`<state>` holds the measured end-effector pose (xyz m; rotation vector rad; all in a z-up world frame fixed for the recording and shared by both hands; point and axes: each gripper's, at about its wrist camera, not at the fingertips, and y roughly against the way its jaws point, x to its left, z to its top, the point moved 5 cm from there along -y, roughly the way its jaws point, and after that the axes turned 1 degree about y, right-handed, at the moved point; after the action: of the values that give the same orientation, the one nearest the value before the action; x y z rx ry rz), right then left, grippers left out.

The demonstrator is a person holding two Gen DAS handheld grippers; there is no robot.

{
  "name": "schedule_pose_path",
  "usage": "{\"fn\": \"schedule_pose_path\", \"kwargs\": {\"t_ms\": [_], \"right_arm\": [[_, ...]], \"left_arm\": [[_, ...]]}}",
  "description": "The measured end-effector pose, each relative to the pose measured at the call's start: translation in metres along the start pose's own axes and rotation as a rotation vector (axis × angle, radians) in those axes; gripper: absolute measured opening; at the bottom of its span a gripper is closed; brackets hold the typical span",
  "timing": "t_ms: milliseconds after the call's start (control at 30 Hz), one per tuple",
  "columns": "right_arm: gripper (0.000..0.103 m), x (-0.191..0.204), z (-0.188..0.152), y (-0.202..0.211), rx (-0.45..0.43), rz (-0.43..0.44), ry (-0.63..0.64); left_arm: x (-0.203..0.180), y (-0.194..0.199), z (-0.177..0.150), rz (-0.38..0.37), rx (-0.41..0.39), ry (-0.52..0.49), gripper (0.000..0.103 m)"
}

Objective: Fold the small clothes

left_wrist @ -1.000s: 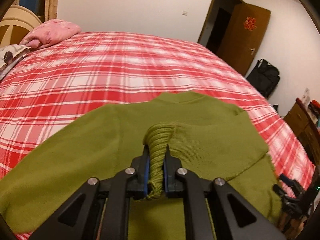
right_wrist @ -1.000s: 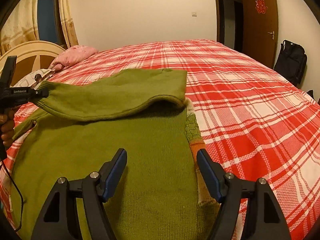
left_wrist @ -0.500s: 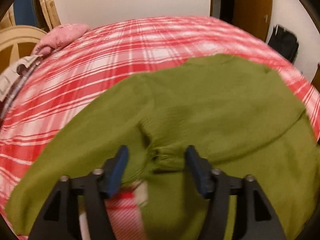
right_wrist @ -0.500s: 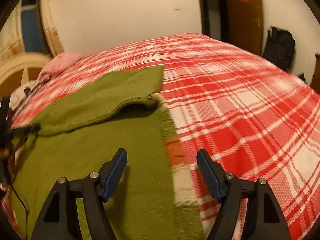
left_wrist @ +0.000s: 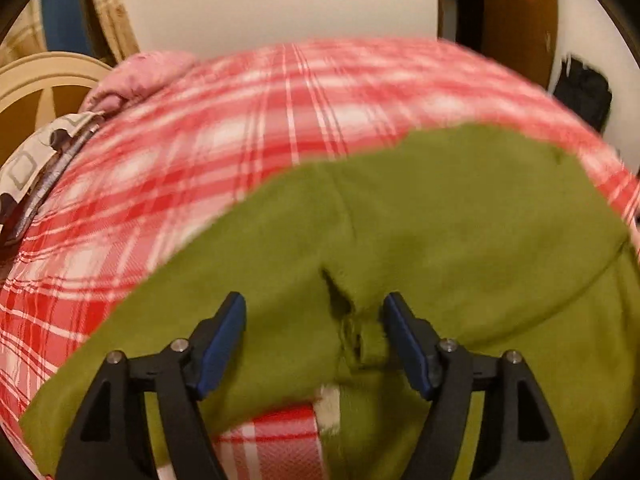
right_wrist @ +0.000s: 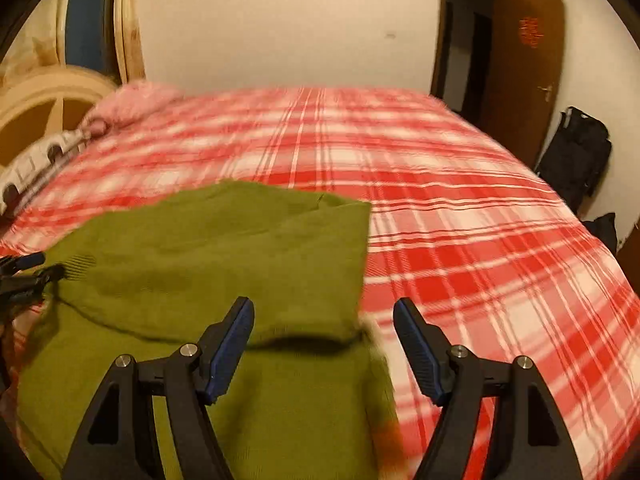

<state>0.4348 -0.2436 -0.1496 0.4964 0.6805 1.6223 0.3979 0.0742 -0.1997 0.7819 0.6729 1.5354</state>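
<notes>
Sweater [right_wrist: 224, 264] of green knit lies on the red plaid bedspread [right_wrist: 460, 216], one sleeve folded across its body. Left gripper [left_wrist: 314, 340] hovers over the sleeve cuff [left_wrist: 360, 340], jaws spread, holding nothing. Right gripper [right_wrist: 324, 344] is likewise spread above the sweater's right edge.

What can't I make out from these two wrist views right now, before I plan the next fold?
- Green sweater hem: cut off by the bottom edge and hidden behind the right gripper in the right wrist view.
- Sleeve cuff between the open left gripper fingers: blurred in the left wrist view; contact unclear.
- Sweater's underside and lower layers: covered by the folded part.
- Plaid bedspread pattern: motion-blurred.
</notes>
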Motion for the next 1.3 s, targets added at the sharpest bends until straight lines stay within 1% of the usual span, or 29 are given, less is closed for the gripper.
{"fn": "schedule_pose_path", "kwargs": {"t_ms": [33,67,100,133,167,200,233,300,333,400,433,467,533,567,600,633,667,733,767,800,900,1000,1100,1167,1300], "right_arm": [[0.073,0.0,0.001,-0.017,0.031,-0.01,0.001],[0.073,-0.001,-0.002,-0.03,0.062,-0.027,0.005],[0.073,-0.003,-0.006,-0.043,0.102,-0.048,0.015],[0.073,-0.007,-0.016,-0.056,0.157,-0.088,0.021],[0.073,-0.012,-0.022,-0.059,0.168,-0.085,-0.001],[0.073,-0.017,-0.026,-0.057,0.155,-0.065,-0.036],[0.073,-0.02,-0.03,-0.054,0.159,-0.065,-0.049],[0.073,-0.022,-0.032,-0.048,0.165,-0.071,-0.028],[0.073,-0.022,-0.031,-0.046,0.171,-0.078,-0.013],[0.073,-0.022,-0.027,-0.038,0.186,-0.1,0.005],[0.073,-0.02,-0.022,-0.03,0.174,-0.116,0.014],[0.073,-0.019,-0.015,-0.025,0.149,-0.12,0.021],[0.073,-0.01,-0.001,-0.017,0.101,-0.118,0.04],[0.073,-0.004,0.006,-0.017,0.082,-0.101,0.044],[0.073,0.001,0.01,-0.019,0.069,-0.067,0.038],[0.073,0.007,0.014,-0.024,0.066,-0.012,0.025],[0.073,0.01,0.014,-0.031,0.082,0.003,0.02],[0.073,0.011,0.004,-0.049,0.132,0.006,0.001],[0.073,0.01,-0.003,-0.056,0.158,0.002,-0.002],[0.073,0.008,-0.014,-0.063,0.189,-0.021,0.004],[0.074,0.002,-0.026,-0.058,0.151,-0.004,-0.007],[0.075,-0.003,-0.031,-0.052,0.174,-0.015,-0.007],[0.075,-0.002,-0.033,-0.046,0.187,-0.038,0.014],[0.075,-0.002,-0.035,-0.042,0.195,-0.056,0.019],[0.076,-0.004,-0.044,-0.036,0.218,-0.073,0.043]], "left_arm": [[0.001,0.001,-0.007,-0.003,-0.011,-0.006,0.076],[0.003,0.004,-0.011,-0.005,-0.03,0.001,0.082],[0.005,0.006,-0.016,0.004,-0.034,0.005,0.085],[0.007,0.008,-0.019,-0.005,-0.035,0.011,0.086],[0.008,0.01,-0.02,-0.024,-0.04,0.019,0.086],[0.008,0.013,-0.02,-0.038,-0.047,0.026,0.086],[0.011,0.015,-0.02,-0.048,-0.053,0.035,0.086],[0.011,0.021,-0.015,-0.069,-0.073,0.041,0.086],[0.011,0.027,-0.009,-0.07,-0.106,0.038,0.086],[0.013,0.034,0.0,-0.057,-0.148,0.046,0.09],[0.015,0.036,0.005,-0.06,-0.166,0.057,0.097],[0.016,0.036,0.008,-0.061,-0.174,0.066,0.099],[0.015,0.029,0.012,-0.05,-0.164,0.074,0.099],[0.014,0.024,0.011,-0.047,-0.15,0.069,0.099],[0.013,0.02,0.009,-0.037,-0.13,0.064,0.099],[0.012,0.015,0.006,-0.031,-0.11,0.061,0.099],[0.01,0.012,0.001,-0.034,-0.094,0.053,0.099],[0.008,0.004,-0.01,-0.022,-0.044,0.022,0.099],[0.007,0.004,-0.014,-0.035,-0.041,0.023,0.099],[0.007,0.006,-0.016,-0.054,-0.045,0.026,0.099],[0.007,0.008,-0.021,-0.084,-0.035,0.02,0.102],[0.01,0.009,-0.025,-0.1,-0.032,0.036,0.102],[0.013,0.021,-0.033,-0.071,-0.057,0.024,0.102],[0.019,0.032,-0.039,-0.073,-0.078,0.024,0.102],[0.045,0.062,-0.059,-0.066,-0.128,0.053,0.102]]}}
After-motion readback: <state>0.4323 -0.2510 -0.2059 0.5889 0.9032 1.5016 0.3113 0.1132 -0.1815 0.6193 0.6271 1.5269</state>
